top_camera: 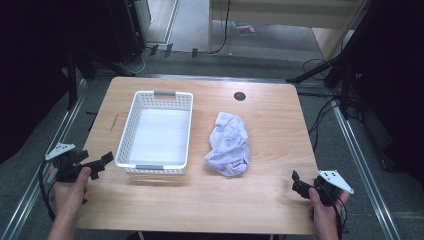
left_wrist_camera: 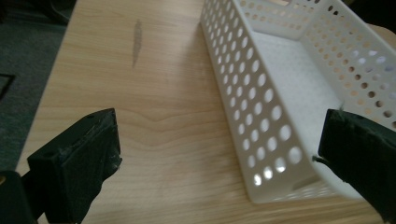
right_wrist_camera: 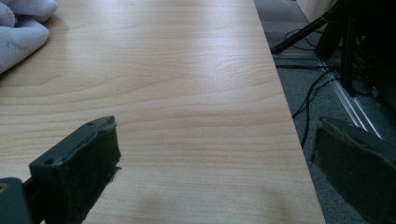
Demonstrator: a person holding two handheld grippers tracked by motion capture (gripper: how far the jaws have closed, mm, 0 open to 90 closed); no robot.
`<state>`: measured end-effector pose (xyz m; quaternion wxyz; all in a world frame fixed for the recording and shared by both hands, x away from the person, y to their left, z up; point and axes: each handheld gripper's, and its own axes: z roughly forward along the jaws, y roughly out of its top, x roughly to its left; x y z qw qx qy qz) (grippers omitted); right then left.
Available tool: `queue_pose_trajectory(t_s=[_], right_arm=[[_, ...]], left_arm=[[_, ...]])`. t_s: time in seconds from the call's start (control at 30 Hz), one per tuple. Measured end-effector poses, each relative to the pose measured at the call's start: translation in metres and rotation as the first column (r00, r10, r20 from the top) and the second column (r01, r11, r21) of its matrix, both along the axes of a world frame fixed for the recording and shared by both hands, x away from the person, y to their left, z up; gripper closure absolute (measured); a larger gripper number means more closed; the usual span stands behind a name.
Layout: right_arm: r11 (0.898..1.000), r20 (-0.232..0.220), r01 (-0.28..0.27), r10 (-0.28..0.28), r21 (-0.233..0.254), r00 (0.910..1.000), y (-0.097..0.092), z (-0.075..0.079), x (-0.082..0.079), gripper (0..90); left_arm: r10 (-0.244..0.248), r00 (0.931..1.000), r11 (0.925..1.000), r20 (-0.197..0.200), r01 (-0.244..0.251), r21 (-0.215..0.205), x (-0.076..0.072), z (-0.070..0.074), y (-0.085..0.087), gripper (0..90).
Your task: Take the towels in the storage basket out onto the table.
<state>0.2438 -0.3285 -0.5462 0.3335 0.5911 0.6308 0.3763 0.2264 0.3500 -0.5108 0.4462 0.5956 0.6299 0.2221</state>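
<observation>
A white perforated basket [top_camera: 128, 124] stands empty on the left half of the wooden table [top_camera: 270, 120]. To its right lies a crumpled white cloth with a faint print [top_camera: 229, 144]. My left gripper [top_camera: 98, 164] is held at the table's front left corner, just left of the basket's near end, jaws wide open and empty. In the left gripper view the basket's side wall [left_wrist_camera: 254, 107] runs between the jaws. My right gripper [top_camera: 298, 184] hovers at the front right corner, open and empty. A corner of the cloth [right_wrist_camera: 18, 28] lies far off in the right gripper view.
A dark round grommet [top_camera: 240, 96] sits near the table's far edge. A thin dark mark [top_camera: 114, 122] lies on the wood left of the basket. Black stands and cables [top_camera: 345, 85] flank the table on the grey floor.
</observation>
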Motion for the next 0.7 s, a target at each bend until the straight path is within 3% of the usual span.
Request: queue_pose_trajectory(t_s=[0.1, 0.17, 0.2, 0.27, 0.47, 0.7], right_arm=[[1.0, 0.002, 0.013, -0.013, -0.004, 0.9999, 0.001, 0.0, -0.001, 4.4], [1.0, 0.005, 0.01, -0.01, -0.006, 0.9999, 0.001, 0.0, -0.001, 4.4], [1.0, 0.005, 0.009, -0.009, -0.006, 0.9999, 0.001, 0.0, -0.001, 4.4], [1.0, 0.005, 0.007, -0.007, -0.004, 1.0, 0.0, 0.0, -0.001, 4.4], [1.0, 0.004, 0.003, -0.003, -0.003, 1.0, 0.001, 0.0, -0.001, 4.4], [1.0, 0.007, 0.002, -0.002, -0.001, 1.0, 0.0, 0.0, 0.0, 5.1]], left_arm=[[0.045, 0.9968, 0.9989, 0.066, -0.044, -0.017, -0.013, -0.019, 0.007, 0.0], [0.06, 0.9953, 0.9976, 0.076, -0.063, 0.03, -0.015, -0.026, 0.009, 0.0], [0.07, 0.9946, 0.9959, 0.076, -0.074, 0.052, -0.016, -0.029, 0.01, 0.0], [0.077, 0.9939, 0.996, 0.078, -0.081, 0.039, -0.016, -0.032, 0.011, 0.0], [0.104, 0.9926, 0.9928, 0.062, -0.108, 0.052, -0.013, -0.035, 0.01, 0.0], [0.091, 0.9939, 0.9929, 0.062, -0.095, 0.072, -0.012, -0.036, 0.007, 0.0]])
